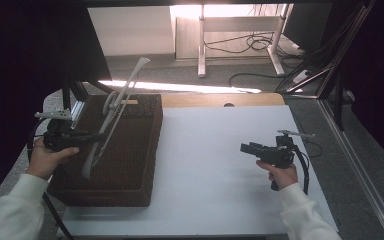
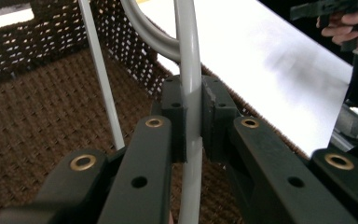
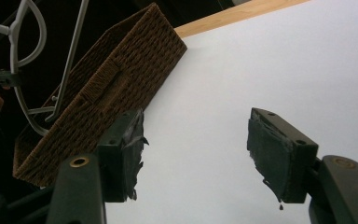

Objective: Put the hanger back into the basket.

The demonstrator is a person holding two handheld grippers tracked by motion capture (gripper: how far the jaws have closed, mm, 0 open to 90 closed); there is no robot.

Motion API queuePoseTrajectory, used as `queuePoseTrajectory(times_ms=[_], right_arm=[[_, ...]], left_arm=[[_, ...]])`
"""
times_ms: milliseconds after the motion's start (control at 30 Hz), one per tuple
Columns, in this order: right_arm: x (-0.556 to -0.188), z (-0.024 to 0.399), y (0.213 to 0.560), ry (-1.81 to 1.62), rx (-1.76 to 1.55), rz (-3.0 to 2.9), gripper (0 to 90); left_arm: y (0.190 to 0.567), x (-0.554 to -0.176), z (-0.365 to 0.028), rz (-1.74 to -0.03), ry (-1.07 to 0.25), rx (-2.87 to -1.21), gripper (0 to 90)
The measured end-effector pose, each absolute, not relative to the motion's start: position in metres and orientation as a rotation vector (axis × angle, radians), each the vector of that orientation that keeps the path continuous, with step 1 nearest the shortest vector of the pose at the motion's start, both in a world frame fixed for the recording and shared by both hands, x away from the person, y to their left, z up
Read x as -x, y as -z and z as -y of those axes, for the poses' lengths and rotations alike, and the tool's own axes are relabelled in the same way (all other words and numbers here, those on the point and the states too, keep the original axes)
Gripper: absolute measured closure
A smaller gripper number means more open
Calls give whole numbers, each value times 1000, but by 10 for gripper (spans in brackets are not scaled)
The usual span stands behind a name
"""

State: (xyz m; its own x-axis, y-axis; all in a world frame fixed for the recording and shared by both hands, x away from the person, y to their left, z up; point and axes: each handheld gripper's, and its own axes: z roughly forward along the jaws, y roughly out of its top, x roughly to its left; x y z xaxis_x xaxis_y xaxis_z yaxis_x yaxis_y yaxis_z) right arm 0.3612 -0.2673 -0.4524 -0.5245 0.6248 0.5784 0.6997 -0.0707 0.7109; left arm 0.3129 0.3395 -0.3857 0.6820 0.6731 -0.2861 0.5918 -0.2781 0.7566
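White hanger (image 1: 115, 107) clamped in left gripper (image 2: 193, 116) over basket (image 1: 135, 165)
Its pale bar sits between the pads; right gripper (image 3: 193, 154) gapes, seemingly empty

Rough woven wicker basket (image 1: 130, 165), smooth plastic hanger (image 1: 111, 115)

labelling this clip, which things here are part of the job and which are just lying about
In the job:
- white hanger, clamped in the left tool, held above the basket
- brown wicker basket on the white table
- right tool, open, hovering over the table

Lying about:
- cables on the floor behind
- desk frame legs
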Motion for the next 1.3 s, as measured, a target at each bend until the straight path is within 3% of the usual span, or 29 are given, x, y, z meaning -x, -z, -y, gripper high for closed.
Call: queuePoseTrajectory(times_ms=[333, 1000, 1200, 1300], right_arm=[[-361, 269, 453, 1682, 1504, 2086, 362], [-362, 268, 455, 1671, 1510, 2084, 358], [-362, 269, 455, 1667, 1513, 2084, 357], [-362, 269, 455, 1668, 1514, 2082, 357]], left_arm=[[398, -309, -344, -927, -98, -2049, 822], [434, -314, -344, -1045, -38, -2200, 802], [433, -318, -347, -1120, -95, -2163, 558], [432, -318, -344, -1119, -108, -2180, 510]])
